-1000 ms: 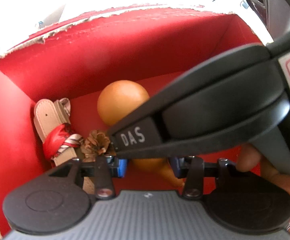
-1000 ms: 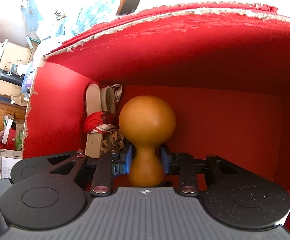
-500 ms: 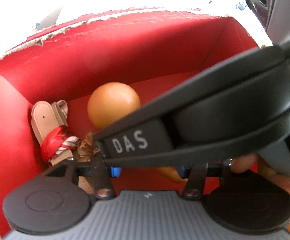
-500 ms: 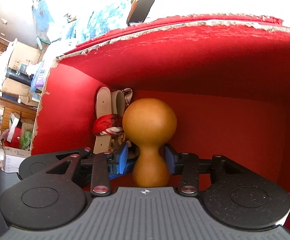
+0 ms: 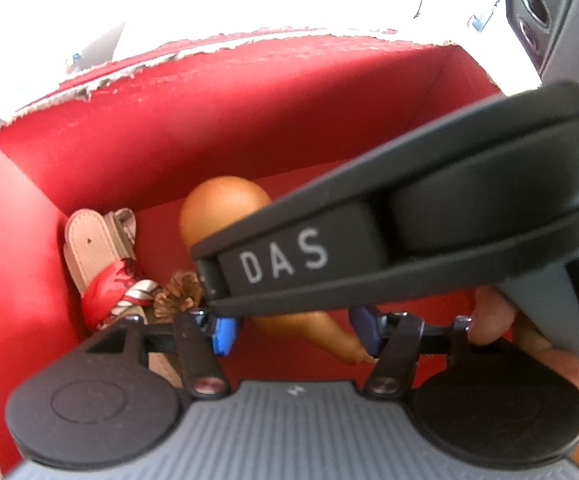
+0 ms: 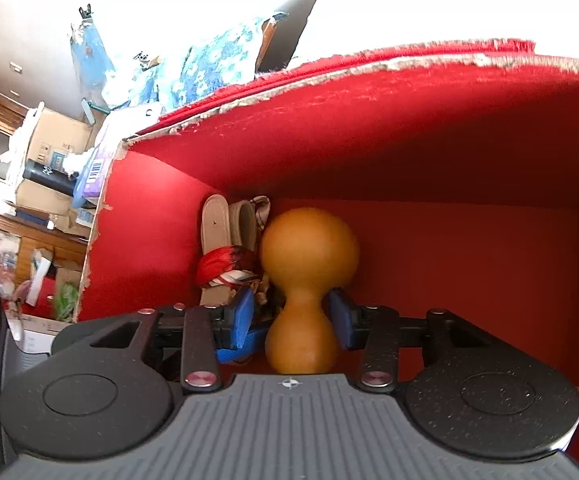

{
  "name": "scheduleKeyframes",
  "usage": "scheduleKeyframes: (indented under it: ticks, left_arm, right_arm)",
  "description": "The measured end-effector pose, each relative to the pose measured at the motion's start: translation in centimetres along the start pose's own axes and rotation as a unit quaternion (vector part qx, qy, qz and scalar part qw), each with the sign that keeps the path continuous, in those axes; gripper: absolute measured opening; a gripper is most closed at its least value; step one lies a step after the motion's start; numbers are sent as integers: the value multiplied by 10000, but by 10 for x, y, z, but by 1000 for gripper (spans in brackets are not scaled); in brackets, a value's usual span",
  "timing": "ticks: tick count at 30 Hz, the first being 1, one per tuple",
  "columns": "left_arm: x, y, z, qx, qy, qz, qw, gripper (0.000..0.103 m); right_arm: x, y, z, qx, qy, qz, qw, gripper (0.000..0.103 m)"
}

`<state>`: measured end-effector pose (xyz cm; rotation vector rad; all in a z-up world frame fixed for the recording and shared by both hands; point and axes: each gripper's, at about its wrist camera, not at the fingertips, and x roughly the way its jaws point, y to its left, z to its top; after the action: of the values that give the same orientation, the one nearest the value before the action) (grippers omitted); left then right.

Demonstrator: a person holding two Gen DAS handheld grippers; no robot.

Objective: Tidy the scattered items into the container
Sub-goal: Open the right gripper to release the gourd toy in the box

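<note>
Right tool [image 6: 291, 316] with jaws parted, left tool [image 5: 293, 330] likewise spread wide.

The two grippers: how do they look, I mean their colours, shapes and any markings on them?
Both are the same build. The right gripper has blue pads on black linkage bars with silver rivets, two round black discs and a ribbed grey body bearing a small crosshair mark. The left gripper looks alike. The right one's black side arm shows white letters "DAS" in the left wrist view. No sleeves or cables are visible.
</note>
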<state>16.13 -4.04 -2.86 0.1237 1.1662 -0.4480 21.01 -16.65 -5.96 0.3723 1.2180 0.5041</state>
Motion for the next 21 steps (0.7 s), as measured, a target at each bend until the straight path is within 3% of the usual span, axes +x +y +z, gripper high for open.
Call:
scheduleKeyframes:
  ticks: [12, 21]
  left_arm:
    - [-14, -13, -3, 6, -49, -27, 10000, 65]
    - [-25, -22, -2, 7, -123, -24, 9999, 67]
  right_arm:
    - [0, 12, 7, -501, -343, -506, 9969, 41]
    - [22, 22, 9, -298, -317, -462, 9980, 39]
